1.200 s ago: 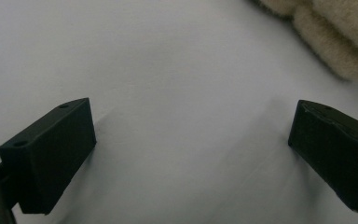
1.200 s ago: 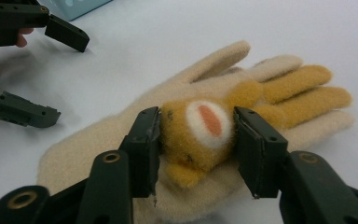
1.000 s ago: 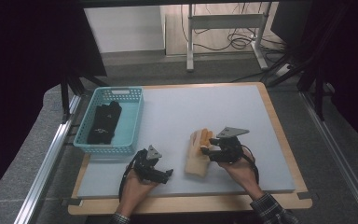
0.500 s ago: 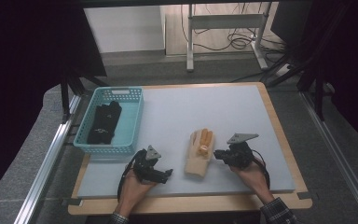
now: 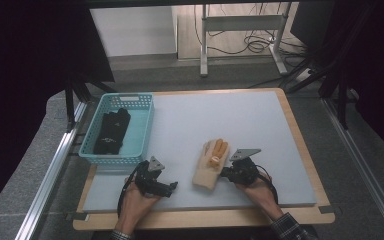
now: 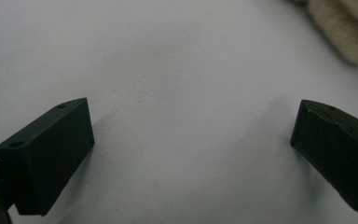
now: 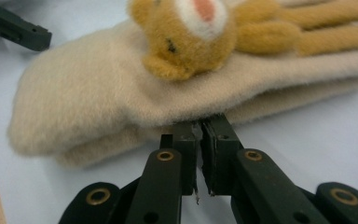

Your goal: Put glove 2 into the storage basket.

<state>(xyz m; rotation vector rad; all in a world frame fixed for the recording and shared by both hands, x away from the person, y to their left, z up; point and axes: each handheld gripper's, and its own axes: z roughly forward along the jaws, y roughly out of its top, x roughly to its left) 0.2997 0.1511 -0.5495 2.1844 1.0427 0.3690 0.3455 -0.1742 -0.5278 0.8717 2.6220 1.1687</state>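
A cream fleece glove (image 5: 206, 170) with orange fingers and a small bear face (image 7: 186, 37) lies flat on the grey mat. My right gripper (image 5: 224, 174) sits low at the glove's right edge. In the right gripper view its jaws have just been closing and now stand shut (image 7: 200, 128), with the tips touching the glove's (image 7: 88, 93) lower edge. Nothing shows between the pads. My left gripper (image 5: 172, 186) rests on the mat to the left of the glove. Its jaws are wide open (image 6: 191, 154) over bare mat, and the glove's cuff (image 6: 349, 28) lies beyond them.
A teal basket (image 5: 145, 125) at the left of the table holds dark gloves (image 5: 111, 131). The mat lies on a wooden board (image 5: 300, 130) with a raised rim. A jaw of the left gripper (image 7: 16, 28) shows beyond the glove in the right gripper view.
The right gripper was on top of the glove, drew off to the right, then came down to the glove's right edge with its jaws shut. The left hand stayed put.
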